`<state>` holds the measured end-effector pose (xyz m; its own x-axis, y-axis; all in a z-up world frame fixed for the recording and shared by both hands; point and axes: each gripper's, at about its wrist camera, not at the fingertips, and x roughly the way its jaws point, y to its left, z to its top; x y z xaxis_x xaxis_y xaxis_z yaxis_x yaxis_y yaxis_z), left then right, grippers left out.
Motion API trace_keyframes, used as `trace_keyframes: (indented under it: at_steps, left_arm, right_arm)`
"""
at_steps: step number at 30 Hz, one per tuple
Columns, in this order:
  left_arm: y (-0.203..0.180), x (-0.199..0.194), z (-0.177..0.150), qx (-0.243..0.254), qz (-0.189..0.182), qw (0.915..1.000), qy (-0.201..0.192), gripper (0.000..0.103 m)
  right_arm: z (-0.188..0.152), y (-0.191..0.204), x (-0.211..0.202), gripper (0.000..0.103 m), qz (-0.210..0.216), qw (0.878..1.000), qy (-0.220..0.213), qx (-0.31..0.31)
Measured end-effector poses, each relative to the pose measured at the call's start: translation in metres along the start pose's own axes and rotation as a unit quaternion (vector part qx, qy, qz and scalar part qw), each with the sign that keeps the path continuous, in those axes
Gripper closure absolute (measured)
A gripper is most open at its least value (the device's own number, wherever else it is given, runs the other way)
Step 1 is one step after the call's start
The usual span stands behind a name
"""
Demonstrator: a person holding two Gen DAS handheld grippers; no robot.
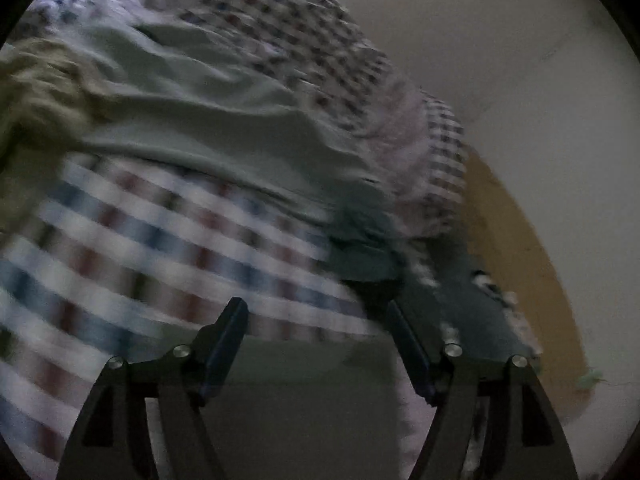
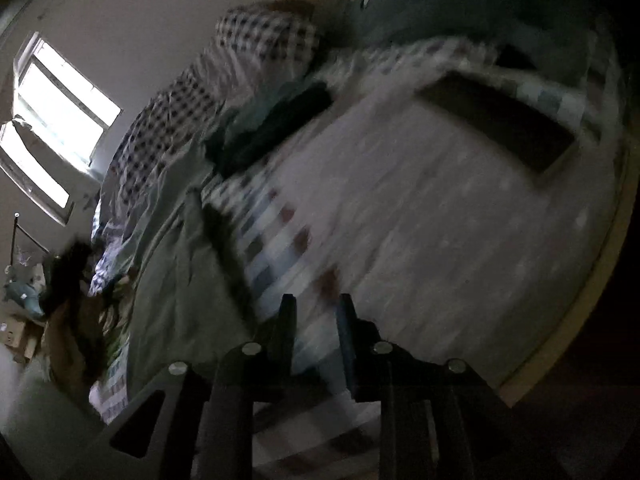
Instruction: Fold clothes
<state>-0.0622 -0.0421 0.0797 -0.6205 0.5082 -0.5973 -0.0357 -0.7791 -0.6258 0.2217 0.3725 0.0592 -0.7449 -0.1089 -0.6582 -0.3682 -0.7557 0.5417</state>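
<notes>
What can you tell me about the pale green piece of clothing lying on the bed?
The pale green garment looks like soft, plain cloth, rumpled and creased, not folded. It lies spread across the checked bedspread, partly covering it, with a small-checked cloth behind it and an olive-yellow bundle beside one end. A darker teal piece sits at its other end. In the right wrist view it lies off to the left. Neither gripper touches it; blur hides finer detail.

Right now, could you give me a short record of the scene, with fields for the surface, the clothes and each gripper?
surface: bed with checked sheet
clothes: pale green garment spread out; dark clothes piled further back
left gripper: open, nothing between the jaws
right gripper: slightly open, empty
image quality: dim, blurred
</notes>
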Motion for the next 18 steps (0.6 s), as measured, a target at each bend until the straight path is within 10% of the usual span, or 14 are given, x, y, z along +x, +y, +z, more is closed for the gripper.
trace_keyframes:
  at_steps: [10, 18]
  left_arm:
    - [0.069, 0.027, -0.013, -0.020, -0.061, 0.9952, 0.073, 0.029]
    - [0.076, 0.054, -0.010, -0.043, -0.052, 0.9934, 0.092, 0.075]
  right_arm:
    - [0.069, 0.111, 0.062, 0.058, 0.083, 0.978, 0.053, -0.186]
    - [0.111, 0.181, 0.198, 0.060, 0.091, 0.960, 0.123, -0.233]
